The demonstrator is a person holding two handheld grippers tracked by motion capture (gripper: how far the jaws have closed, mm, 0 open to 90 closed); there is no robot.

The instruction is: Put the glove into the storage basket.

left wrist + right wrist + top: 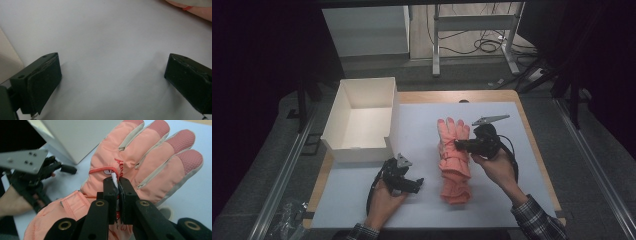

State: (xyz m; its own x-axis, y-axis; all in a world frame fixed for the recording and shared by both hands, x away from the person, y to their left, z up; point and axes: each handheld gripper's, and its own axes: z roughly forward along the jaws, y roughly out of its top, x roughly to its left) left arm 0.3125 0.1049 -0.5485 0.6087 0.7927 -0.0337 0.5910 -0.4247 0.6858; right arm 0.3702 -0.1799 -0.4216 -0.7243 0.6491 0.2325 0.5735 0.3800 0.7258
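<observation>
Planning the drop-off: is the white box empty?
Empty as far as visible: the white box sits open-topped and upright, bare white floor inside.

The white box (362, 120) blocks the far left of the white mat (512, 165). The pink glove (454, 155) lies down the middle. Between them runs a bare strip; right of the glove and along the near edge the mat lies open.

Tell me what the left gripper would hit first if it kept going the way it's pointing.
Probably the pink glove: the left gripper points right across the white mat with open jaws, nothing between them.
</observation>
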